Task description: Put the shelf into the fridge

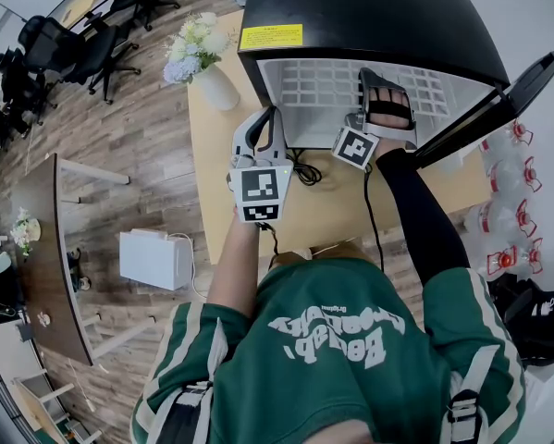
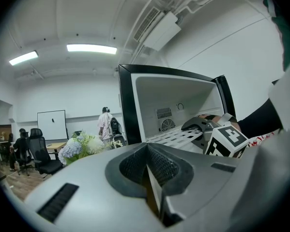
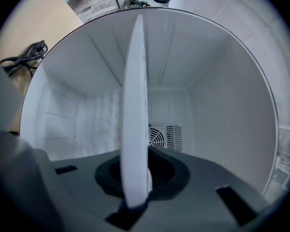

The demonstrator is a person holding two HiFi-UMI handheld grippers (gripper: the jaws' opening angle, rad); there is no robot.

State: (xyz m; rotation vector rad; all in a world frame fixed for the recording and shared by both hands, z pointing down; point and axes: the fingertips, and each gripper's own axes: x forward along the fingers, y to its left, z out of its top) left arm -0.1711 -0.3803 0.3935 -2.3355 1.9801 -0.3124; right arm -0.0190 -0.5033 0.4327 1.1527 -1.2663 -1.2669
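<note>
A black mini fridge [image 1: 369, 7] stands on a wooden table [image 1: 323, 220], its door [image 1: 498, 100] swung open to the right. The white grid shelf [image 1: 318, 91] lies level inside its white cavity. My right gripper [image 1: 385, 86] reaches into the opening and is shut on the shelf's front edge. In the right gripper view the shelf [image 3: 135, 105] runs edge-on from the jaws toward the back wall's vent [image 3: 164, 137]. My left gripper [image 1: 269, 118] hovers at the fridge's left front corner, shut with nothing in it. The left gripper view shows the shelf [image 2: 176, 137] and the right gripper [image 2: 203, 124].
A white vase of flowers [image 1: 203, 58] stands on the table left of the fridge. A black cable [image 1: 304, 169] lies coiled in front of the fridge. Water bottles [image 1: 508, 202] sit at the right. A white box [image 1: 156, 259] and office chairs [image 1: 73, 49] are on the floor to the left.
</note>
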